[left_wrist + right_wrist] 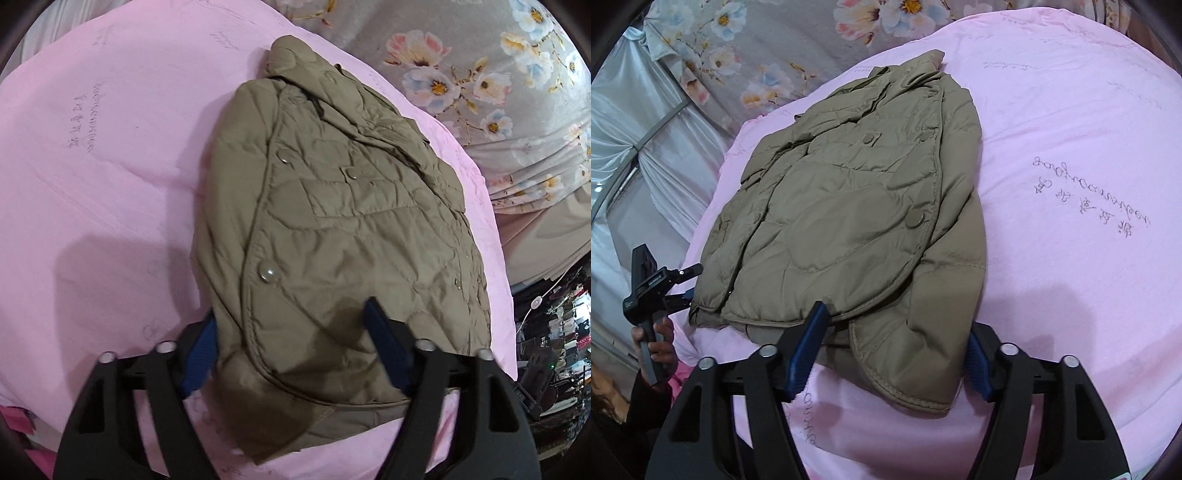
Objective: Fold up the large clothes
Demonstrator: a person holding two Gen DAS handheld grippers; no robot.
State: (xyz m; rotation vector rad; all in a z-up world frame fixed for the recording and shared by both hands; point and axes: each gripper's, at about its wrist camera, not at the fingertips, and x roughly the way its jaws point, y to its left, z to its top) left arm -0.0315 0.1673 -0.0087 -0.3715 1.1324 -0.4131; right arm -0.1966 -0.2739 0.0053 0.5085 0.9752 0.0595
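Olive-brown quilted padded jacket (pixel 332 229) lies front side up on a pink bedsheet (pixel 92 184) with faint grey writing, collar toward the far side and hem toward both cameras. One sleeve is folded in along the body (its cuff ends near the hem, right in front of the right wrist camera). Round snap buttons run down the front flap.

Left gripper (pixel 291 343), black with blue padded fingers (pixel 388 347), stands with its jaws wide apart over the hem corner of the jacket; one finger presses onto the fabric and the other sits at the jacket's edge, and nothing is pinched between them. From the right wrist view the same left gripper (pixel 687 291) shows at the jacket's other hem corner, with the person's left hand (pixel 655 341) wrapped around its handle.

Right gripper (pixel 897 347) is also spread wide, its blue fingers (pixel 807 350) standing on either side of the folded sleeve cuff without closing on it.

Beyond the pink sheet lies a grey floral-print bedcover (pixel 480 74), and a pale satin curtain (pixel 628 147) hangs beside the bed.
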